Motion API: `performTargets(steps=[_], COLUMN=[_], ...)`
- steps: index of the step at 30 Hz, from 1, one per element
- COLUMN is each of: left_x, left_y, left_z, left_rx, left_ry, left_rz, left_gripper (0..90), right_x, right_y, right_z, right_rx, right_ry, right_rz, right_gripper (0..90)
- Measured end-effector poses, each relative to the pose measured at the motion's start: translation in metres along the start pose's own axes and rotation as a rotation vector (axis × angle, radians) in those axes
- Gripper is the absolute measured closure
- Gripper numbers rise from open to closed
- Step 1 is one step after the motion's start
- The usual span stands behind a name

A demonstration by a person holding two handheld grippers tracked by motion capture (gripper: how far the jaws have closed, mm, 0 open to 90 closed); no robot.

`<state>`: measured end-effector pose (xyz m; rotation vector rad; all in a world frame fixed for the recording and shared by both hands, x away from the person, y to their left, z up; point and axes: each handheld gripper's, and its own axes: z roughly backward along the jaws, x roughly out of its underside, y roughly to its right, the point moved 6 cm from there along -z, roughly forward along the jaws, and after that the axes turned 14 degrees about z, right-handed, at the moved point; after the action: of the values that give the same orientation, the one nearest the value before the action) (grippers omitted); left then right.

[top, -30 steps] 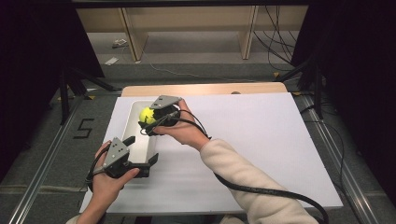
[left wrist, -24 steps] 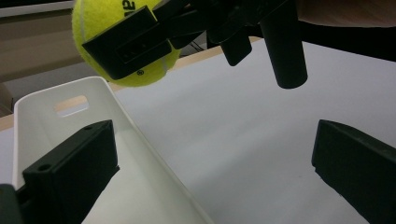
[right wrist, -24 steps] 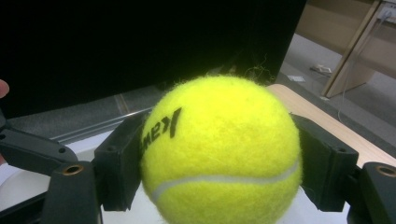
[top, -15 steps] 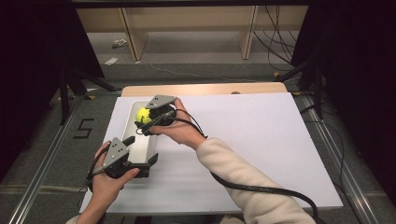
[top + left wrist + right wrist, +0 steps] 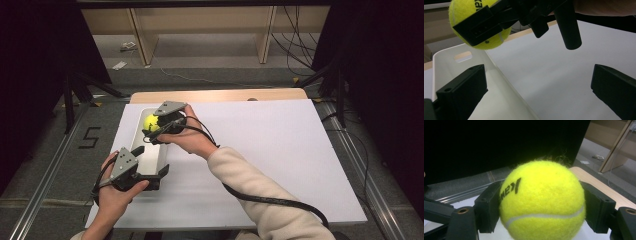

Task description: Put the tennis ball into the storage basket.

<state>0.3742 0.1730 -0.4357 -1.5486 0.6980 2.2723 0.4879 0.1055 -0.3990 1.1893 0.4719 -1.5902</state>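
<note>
A yellow tennis ball (image 5: 150, 121) (image 5: 544, 182) is clamped between the two black jaws of my right gripper (image 5: 154, 128) (image 5: 541, 206), one pad on each side of it. It hangs over the far end of a long white bin (image 5: 150, 156) at the table's left. In the left gripper view the ball (image 5: 459, 10) and the right gripper's jaw (image 5: 477, 26) appear close above the bin (image 5: 446, 65). My left gripper (image 5: 150, 161) (image 5: 539, 87) is at the bin's near end with its jaws wide apart. One jaw is inside the bin and one outside, with the bin's side wall between them untouched.
A white board (image 5: 280, 150) covers the table, with a strip of wood (image 5: 220, 95) showing at its far edge. The right gripper's black cable (image 5: 270, 200) trails along the forearm. Metal rails (image 5: 45, 190) run along both sides, and wooden frame legs (image 5: 265, 35) stand beyond.
The right gripper and the ball have shifted slightly left above the bin. The left gripper has stayed put.
</note>
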Motion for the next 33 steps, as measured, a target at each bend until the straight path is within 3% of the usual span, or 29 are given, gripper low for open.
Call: performTargets(steps=[33], left_x=[-0.0001], left_y=[0.0001], left_z=[0.0004], left_rx=[0.001], left_ry=[-0.001], left_rz=[-0.004], left_gripper=[0.0], right_x=[-0.0021], right_y=[0.0028], right_z=[-0.0090], right_rx=[0.002], right_ry=[-0.005], right_rz=[-0.002], right_gripper=[26.6])
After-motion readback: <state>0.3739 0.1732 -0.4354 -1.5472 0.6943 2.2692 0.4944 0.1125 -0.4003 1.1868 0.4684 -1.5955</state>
